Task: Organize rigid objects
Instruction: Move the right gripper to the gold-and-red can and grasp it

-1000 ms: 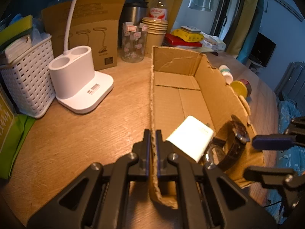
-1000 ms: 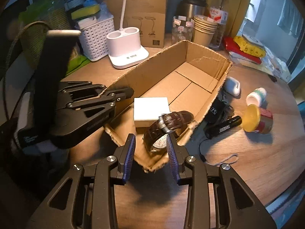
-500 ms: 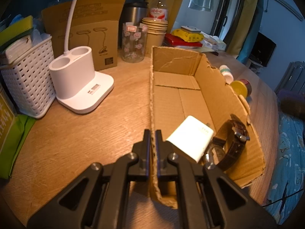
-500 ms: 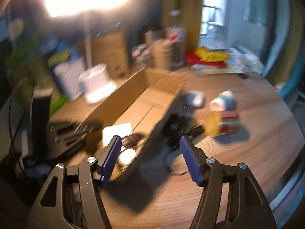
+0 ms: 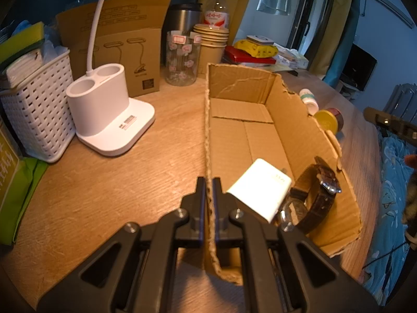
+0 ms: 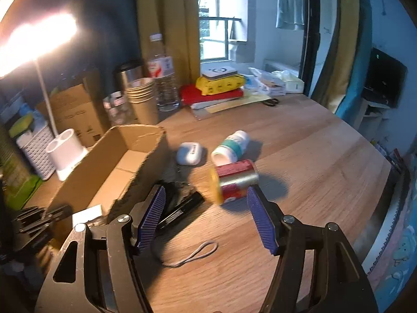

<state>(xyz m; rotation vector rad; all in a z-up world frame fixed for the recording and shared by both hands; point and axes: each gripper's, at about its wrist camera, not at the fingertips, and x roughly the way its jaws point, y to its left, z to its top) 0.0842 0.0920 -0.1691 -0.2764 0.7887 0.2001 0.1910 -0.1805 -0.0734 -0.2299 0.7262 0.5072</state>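
The left gripper jaws pinch the cardboard box wall; the right gripper jaws stand wide, red can just ahead between them.

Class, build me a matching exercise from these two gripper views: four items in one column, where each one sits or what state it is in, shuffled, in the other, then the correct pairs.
Items
1. wristwatch
2. red can
3. left gripper
4. right gripper

Descriptions
A. open, above the table
B. inside the cardboard box, beside the white charger
C. clamped on the box wall
D. on its side on the wooden table, outside the box

Pairs: 1-B, 2-D, 3-C, 4-A
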